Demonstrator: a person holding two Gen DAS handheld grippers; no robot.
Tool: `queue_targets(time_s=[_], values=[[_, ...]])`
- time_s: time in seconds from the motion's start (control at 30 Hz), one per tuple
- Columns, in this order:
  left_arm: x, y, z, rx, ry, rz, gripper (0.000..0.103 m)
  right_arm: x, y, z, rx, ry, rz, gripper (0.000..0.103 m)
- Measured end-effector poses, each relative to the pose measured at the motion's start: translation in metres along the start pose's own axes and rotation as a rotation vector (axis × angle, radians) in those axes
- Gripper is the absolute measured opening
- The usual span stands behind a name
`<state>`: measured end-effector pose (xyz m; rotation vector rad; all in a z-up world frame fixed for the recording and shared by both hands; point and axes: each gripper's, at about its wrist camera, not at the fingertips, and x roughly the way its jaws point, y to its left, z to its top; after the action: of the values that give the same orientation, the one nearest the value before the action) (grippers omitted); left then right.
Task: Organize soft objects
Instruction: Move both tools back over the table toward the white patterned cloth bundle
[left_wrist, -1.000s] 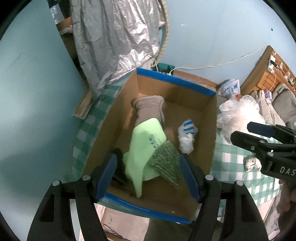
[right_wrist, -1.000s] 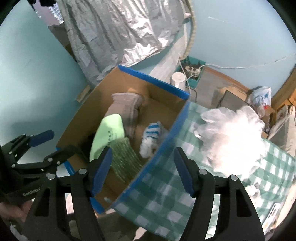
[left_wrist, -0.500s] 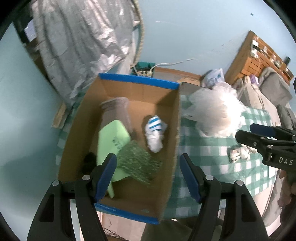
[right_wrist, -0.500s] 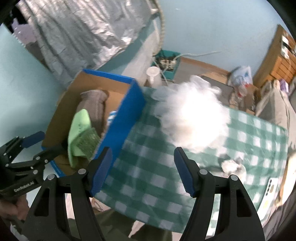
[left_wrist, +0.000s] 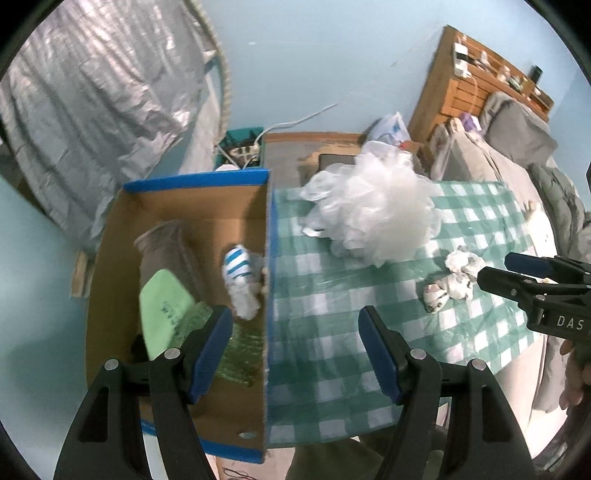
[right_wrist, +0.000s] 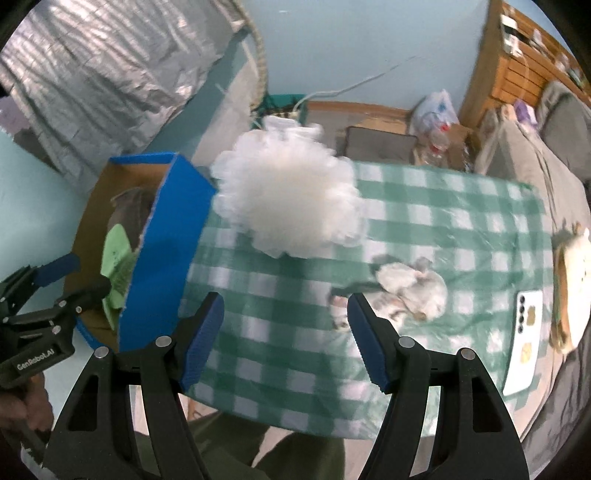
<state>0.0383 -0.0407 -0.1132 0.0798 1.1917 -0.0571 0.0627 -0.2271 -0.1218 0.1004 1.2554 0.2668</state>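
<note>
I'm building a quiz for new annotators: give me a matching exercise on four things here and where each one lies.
Things:
1. blue-striped sock
2. white mesh puff
3. smartphone
4. crumpled grey-white cloth

Places:
A. on the checked tablecloth, against the box's blue wall
B. near the table's right edge, in the right wrist view
C. inside the cardboard box
D. on the tablecloth, just beyond the right gripper

Pairs: 1-C, 2-A, 3-B, 4-D

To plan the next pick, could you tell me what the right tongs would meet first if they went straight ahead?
Probably bare checked tablecloth, between the white mesh pouf and the small crumpled white item; the right tongs are open and empty.
</note>
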Motion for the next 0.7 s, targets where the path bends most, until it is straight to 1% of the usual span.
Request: queue_targets(time_s=[0.27, 0.43, 0.7], values=[[0.01, -0.028, 0.007, 0.061, 0.012, -0.034, 0.073, -0.005, -0.045, -0.017, 0.091, 0.013, -0.046, 0.069], [0.02, -0.041, 0.008, 0.086, 0.026, -0.047, 0.074, 0.001, -0.067, -0.025, 0.147, 0.031, -0.073, 0.069], [0.042, -0.055, 0.011, 0.131, 0.06, -0.047, 0.075, 0.02, -0.085, -0.028, 0.2, 0.064, -0.085, 0.069]])
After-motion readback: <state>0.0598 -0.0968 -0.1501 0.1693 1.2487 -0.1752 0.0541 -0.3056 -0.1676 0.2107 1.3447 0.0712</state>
